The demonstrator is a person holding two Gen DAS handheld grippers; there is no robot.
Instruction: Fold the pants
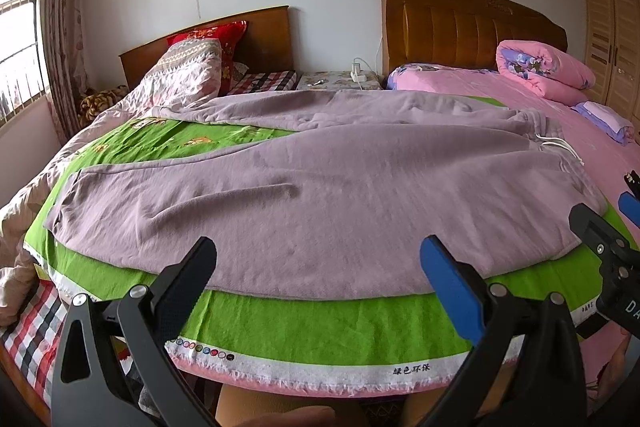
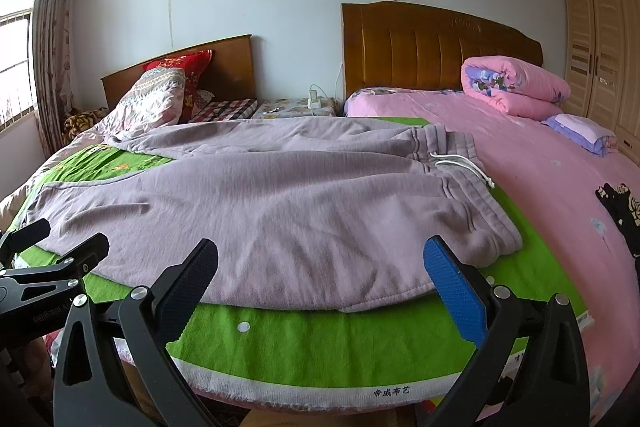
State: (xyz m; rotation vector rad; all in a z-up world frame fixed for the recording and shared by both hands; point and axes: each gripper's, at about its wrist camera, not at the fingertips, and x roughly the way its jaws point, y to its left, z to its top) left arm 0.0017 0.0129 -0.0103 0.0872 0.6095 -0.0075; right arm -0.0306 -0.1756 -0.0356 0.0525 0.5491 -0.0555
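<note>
A pair of mauve sweatpants [image 1: 320,195] lies spread flat on a green cloth [image 1: 320,323] on the bed, legs to the left, waistband with white drawstring [image 1: 556,147] to the right. The pants also show in the right wrist view [image 2: 280,211], with the drawstring [image 2: 464,163] at their right end. My left gripper [image 1: 320,263] is open and empty, hovering at the near hem. My right gripper [image 2: 320,263] is open and empty, near the waist end; it also shows at the right edge of the left wrist view [image 1: 608,227].
A pink bedsheet [image 2: 540,167] with a rolled pink quilt [image 2: 516,87] lies to the right. A patterned quilt [image 1: 180,75] and a red pillow [image 1: 220,39] lie at the back left. A wardrobe [image 2: 600,47] stands at far right. The bed's front edge is just below the grippers.
</note>
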